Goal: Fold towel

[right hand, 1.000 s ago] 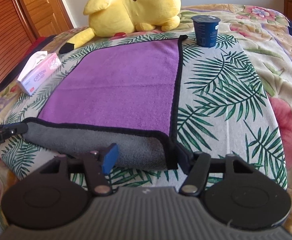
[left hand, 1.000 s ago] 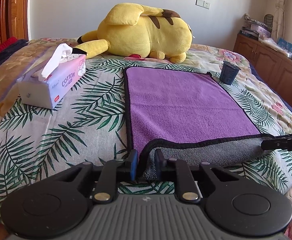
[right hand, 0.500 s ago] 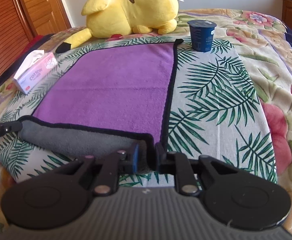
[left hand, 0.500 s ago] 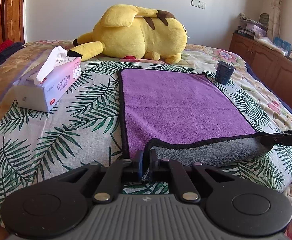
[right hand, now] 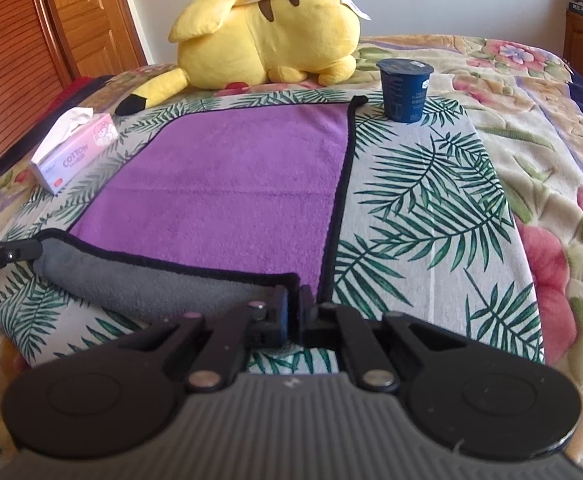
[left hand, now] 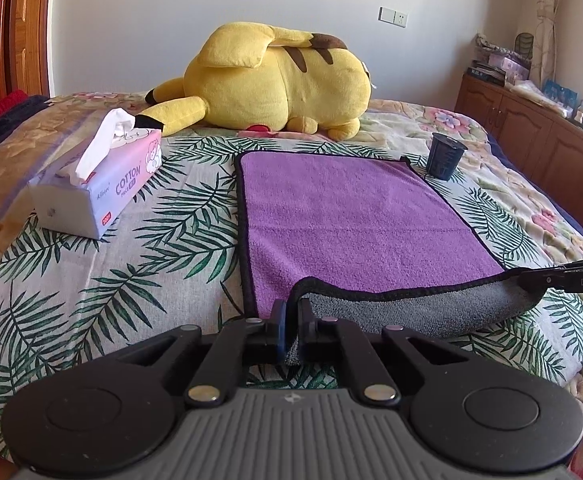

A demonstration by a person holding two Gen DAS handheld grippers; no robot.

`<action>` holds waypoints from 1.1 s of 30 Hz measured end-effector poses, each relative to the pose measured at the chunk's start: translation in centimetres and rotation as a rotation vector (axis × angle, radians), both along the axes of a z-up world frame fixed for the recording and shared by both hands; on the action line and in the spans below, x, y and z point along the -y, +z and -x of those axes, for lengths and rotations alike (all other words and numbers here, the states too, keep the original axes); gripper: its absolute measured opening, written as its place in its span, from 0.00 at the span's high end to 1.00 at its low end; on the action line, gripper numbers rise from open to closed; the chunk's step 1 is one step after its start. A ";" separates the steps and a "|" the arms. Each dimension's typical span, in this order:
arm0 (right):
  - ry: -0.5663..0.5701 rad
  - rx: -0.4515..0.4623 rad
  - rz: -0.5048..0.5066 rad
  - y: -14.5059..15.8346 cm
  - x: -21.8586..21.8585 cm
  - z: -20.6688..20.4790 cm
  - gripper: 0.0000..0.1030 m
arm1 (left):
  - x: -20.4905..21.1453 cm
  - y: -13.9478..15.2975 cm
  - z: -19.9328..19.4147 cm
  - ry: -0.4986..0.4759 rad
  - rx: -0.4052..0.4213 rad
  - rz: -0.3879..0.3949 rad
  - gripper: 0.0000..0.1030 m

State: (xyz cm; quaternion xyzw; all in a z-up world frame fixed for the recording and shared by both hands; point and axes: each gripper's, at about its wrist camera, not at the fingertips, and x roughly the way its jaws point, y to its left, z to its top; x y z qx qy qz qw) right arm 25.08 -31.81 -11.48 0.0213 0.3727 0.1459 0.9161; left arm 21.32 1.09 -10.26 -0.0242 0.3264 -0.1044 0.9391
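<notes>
A tissue box [left hand: 103, 186] marked "COTTON" stands on the bed [left hand: 91, 280] with a white tissue [left hand: 105, 142] sticking out of its top. A dark blue cup [right hand: 405, 90] with a sealed lid sits just beside the far right corner of the purple towel [left hand: 355, 220], which lies flat on the bed. The left hand-held gripper [left hand: 291, 322] pinches the towel's near left corner, the right hand-held gripper [right hand: 294, 314] its near right corner, the grey underside turned up between them.
</notes>
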 end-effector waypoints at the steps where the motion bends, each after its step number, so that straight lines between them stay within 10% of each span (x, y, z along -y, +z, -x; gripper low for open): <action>1: -0.001 0.011 -0.002 0.1 0.0 0.1 0.94 | 0.0 0.2 0.1 0.002 0.011 0.002 1.00; 33: 0.009 0.205 -0.008 2.8 0.0 -0.8 0.95 | -0.1 5.2 -0.5 0.014 0.122 0.057 1.00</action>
